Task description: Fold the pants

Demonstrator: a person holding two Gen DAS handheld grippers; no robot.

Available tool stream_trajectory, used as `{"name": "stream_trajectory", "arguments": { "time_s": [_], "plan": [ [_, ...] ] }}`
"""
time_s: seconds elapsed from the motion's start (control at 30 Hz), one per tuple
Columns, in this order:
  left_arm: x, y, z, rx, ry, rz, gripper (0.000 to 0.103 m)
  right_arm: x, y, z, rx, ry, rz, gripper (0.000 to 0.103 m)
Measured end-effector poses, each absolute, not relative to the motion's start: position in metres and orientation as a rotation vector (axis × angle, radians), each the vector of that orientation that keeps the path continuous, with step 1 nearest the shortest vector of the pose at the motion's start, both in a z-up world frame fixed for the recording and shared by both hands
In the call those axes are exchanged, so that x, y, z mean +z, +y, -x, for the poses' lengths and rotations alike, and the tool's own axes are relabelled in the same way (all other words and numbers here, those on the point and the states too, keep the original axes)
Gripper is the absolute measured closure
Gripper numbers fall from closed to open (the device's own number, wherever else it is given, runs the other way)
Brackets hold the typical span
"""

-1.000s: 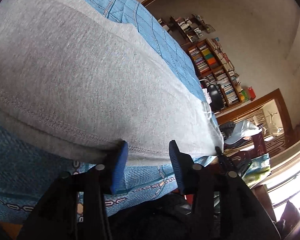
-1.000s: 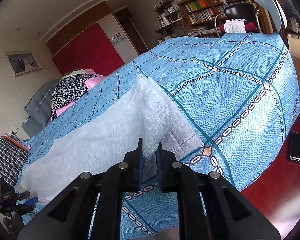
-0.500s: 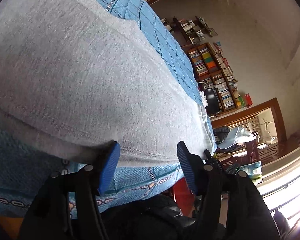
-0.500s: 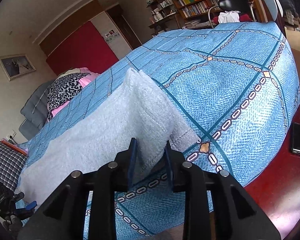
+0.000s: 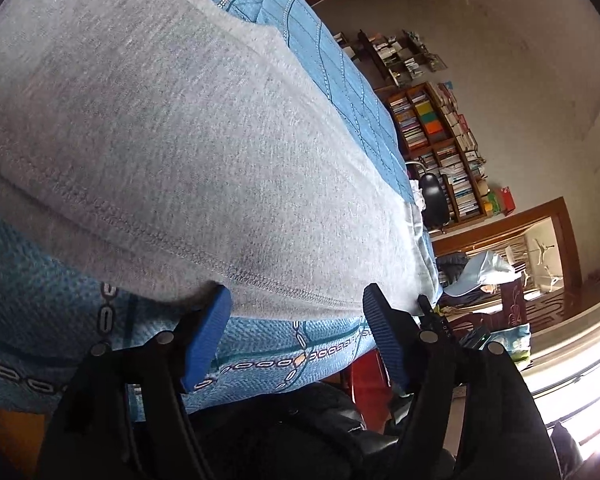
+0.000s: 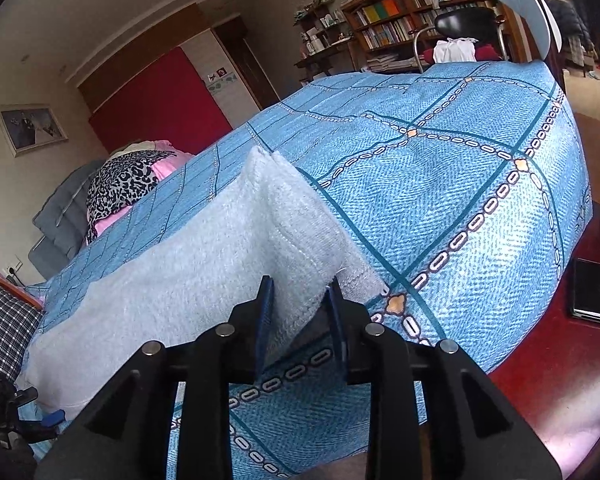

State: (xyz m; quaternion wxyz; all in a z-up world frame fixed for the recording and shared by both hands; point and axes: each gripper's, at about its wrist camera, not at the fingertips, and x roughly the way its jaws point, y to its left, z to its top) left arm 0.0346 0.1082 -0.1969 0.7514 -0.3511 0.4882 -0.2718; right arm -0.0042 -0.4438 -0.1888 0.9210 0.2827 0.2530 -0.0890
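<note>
Light grey pants (image 5: 220, 160) lie lengthwise on the blue patterned bedcover (image 5: 40, 312), stitched hem toward me. My left gripper (image 5: 296, 300) sits at that hem. Its blue pads (image 5: 208, 332) are opening, wide apart, with the hem edge between the tips and neither pad pressing on it. In the right wrist view the other end of the pants (image 6: 204, 272) stands up in a ridge. My right gripper (image 6: 300, 292) is open a little, the fold still between its pads, with a dark gap beside the right pad (image 6: 336, 320).
The bedcover (image 6: 460, 184) drops off at the near edge onto a red-brown surface holding a dark flat device (image 6: 596, 292). Leopard-print and pink cloth (image 6: 128, 184) lies at the far left of the bed. A black chair (image 6: 460, 28) and bookshelves (image 6: 400, 20) stand beyond.
The left jaws have spread much wider at the hem. The right jaws, shut on the fold a second ago, have parted, and the fold has slumped slightly between them.
</note>
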Motion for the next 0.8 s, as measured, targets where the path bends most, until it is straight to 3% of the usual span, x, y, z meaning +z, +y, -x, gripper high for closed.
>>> {"name": "stream_trajectory", "arguments": {
  "time_s": [0.23, 0.47, 0.57, 0.73, 0.8],
  "plan": [
    [-0.189, 0.102, -0.034, -0.613, 1.038, 0.712, 0.035, -0.177, -0.445, 0.015, -0.321, 0.451, -0.509, 0.068],
    [-0.167, 0.092, -0.025, -0.656, 0.965, 0.592, 0.034, -0.147, -0.416, 0.020, -0.383, 0.328, -0.343, 0.067],
    [-0.176, 0.101, -0.030, -0.623, 0.977, 0.622, 0.034, -0.141, -0.387, 0.006, -0.187, 0.347, -0.314, 0.061],
    [-0.176, 0.113, -0.029, -0.604, 0.964, 0.649, 0.033, -0.143, -0.302, -0.033, 0.300, 0.459, -0.255, 0.060],
    [-0.175, 0.116, -0.028, -0.601, 0.952, 0.655, 0.028, -0.145, -0.260, -0.043, 0.455, 0.491, -0.152, 0.060]
  ]
}}
